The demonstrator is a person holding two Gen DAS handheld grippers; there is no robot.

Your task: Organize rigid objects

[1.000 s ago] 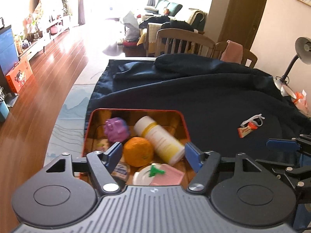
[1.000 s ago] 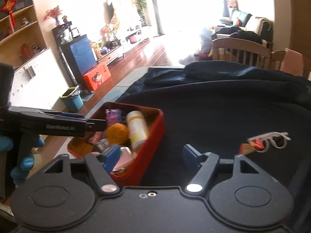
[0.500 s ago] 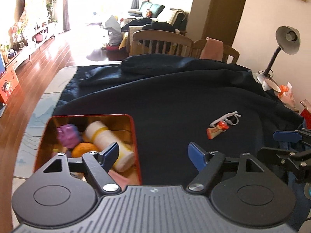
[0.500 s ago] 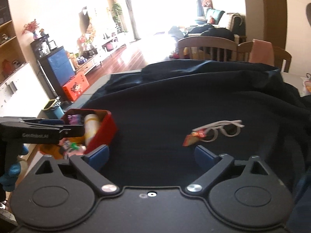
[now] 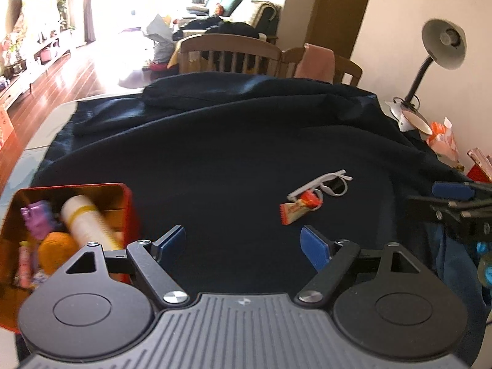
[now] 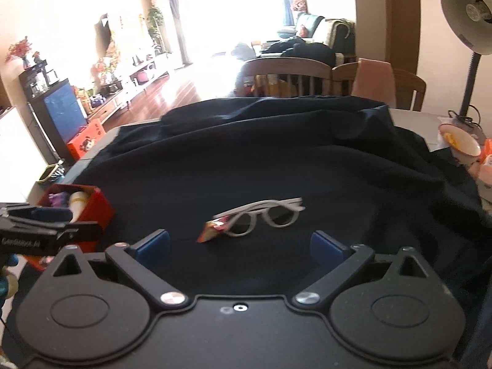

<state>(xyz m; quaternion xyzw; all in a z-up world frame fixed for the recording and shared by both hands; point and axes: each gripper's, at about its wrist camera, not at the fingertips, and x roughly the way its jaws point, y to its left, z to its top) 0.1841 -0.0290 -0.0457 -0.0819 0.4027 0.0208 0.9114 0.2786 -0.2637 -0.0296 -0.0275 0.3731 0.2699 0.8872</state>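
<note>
White glasses (image 6: 267, 215), folded, touching orange wrapper (image 6: 213, 230), right jaws opening, left jaws released

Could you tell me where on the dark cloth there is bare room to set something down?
The cloth lies bare between the red tin and the white glasses with the snack wrapper, and beyond them toward the chairs. Crowded: inside the tin, and the right edge by the lamp.
</note>
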